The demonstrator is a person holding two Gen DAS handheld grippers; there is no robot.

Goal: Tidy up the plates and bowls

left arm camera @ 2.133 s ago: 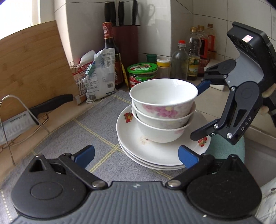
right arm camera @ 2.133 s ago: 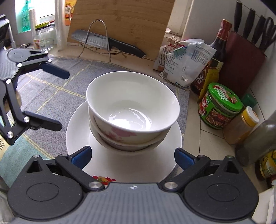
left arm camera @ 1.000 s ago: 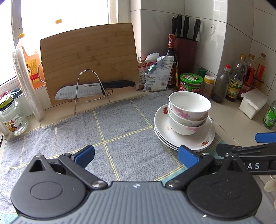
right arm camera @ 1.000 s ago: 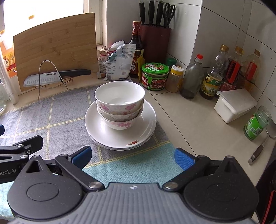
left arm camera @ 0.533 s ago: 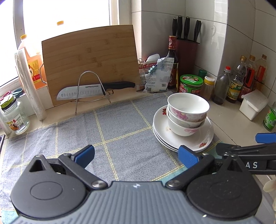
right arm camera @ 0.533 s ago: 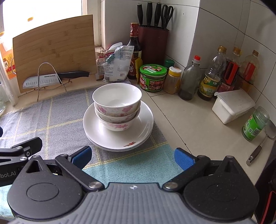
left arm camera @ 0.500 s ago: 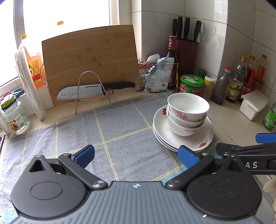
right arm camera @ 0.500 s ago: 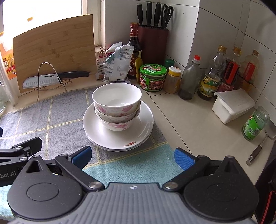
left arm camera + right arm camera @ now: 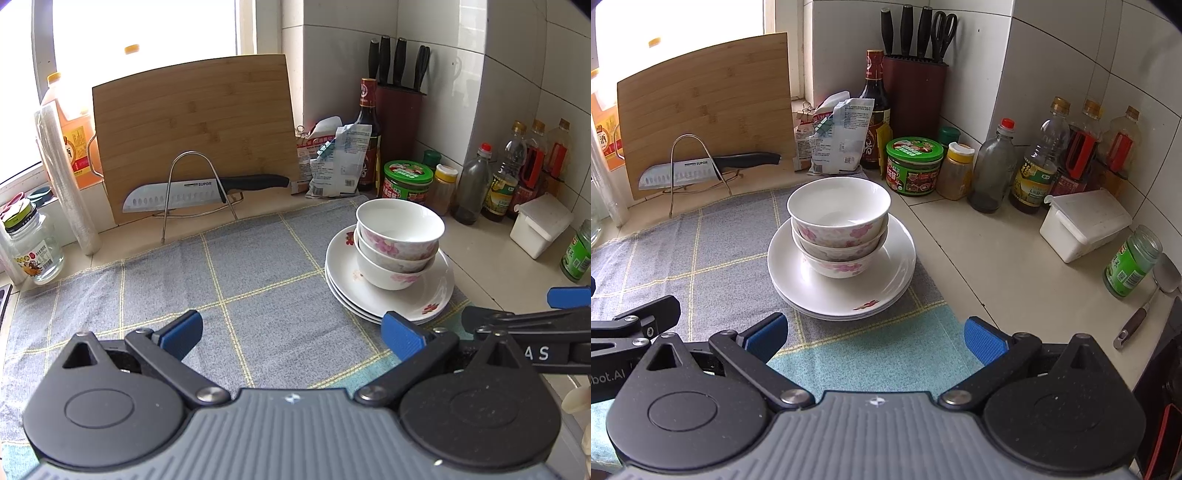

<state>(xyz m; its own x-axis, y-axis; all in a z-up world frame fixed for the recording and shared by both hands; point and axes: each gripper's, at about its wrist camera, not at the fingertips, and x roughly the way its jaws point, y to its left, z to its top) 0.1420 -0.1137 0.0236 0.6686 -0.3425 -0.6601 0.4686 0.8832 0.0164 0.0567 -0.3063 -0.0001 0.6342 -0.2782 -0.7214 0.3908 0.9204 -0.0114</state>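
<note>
Both grippers had pulled back, wide and empty; three white floral bowls [image 9: 839,236] sat nested on stacked white plates [image 9: 886,280], seemingly finished.

Bowls [image 9: 837,221] sit nested on stacked plates [image 9: 886,280] on the cloth [image 9: 701,251], jars [image 9: 914,166] behind.

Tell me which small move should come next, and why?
Probably none beyond resting: the three bowls sit nested on the stacked plates, and both the left gripper and right gripper are open, empty and apart from the stack.
</note>
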